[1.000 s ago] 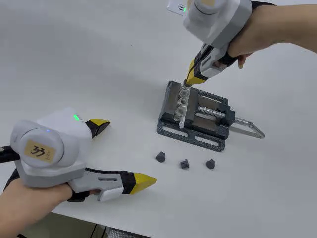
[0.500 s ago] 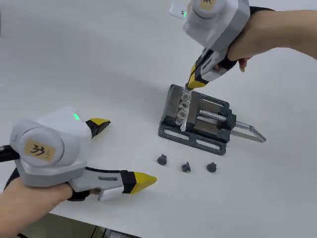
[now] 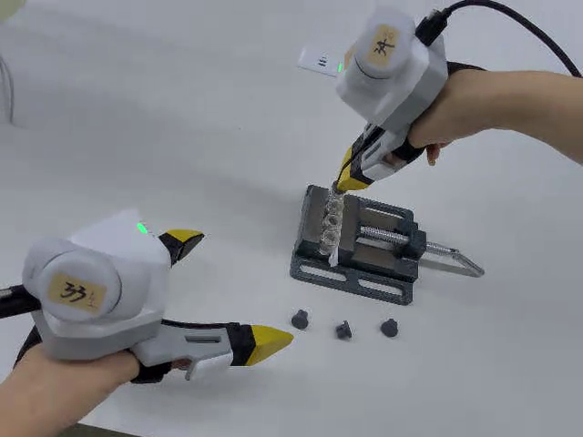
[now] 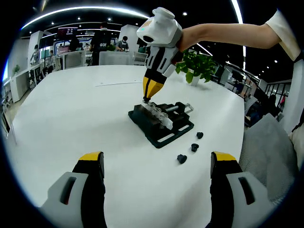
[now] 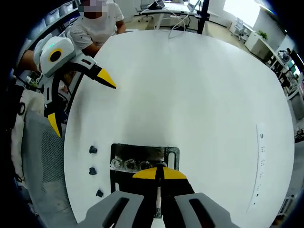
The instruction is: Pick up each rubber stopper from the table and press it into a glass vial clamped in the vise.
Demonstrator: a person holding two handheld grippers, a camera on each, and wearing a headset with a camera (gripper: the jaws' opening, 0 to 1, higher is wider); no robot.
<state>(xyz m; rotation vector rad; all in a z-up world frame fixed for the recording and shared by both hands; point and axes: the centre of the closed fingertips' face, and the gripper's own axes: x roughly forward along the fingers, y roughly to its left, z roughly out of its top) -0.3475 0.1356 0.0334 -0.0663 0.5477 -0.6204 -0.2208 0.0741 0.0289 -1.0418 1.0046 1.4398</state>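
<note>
- Head view: the white right hand-held gripper (image 3: 339,186), with yellow-tipped black jaws, points down, tips pressed together at the far end of a row of clear glass vials (image 3: 332,223). The vials are clamped in a dark grey metal vise (image 3: 399,246) on the white surface (image 3: 182,118). Three small dark rubber stoppers (image 3: 343,330) lie in a line just before the vise. The left hand-held gripper (image 3: 232,289) is at the near left, jaws spread wide.
- Left gripper view: its own jaws stand well apart, with the vise beyond them and the stoppers beside it.
- Right gripper view: its yellow tips meet over the end vial; whether they pinch a stopper cannot be told.
</note>
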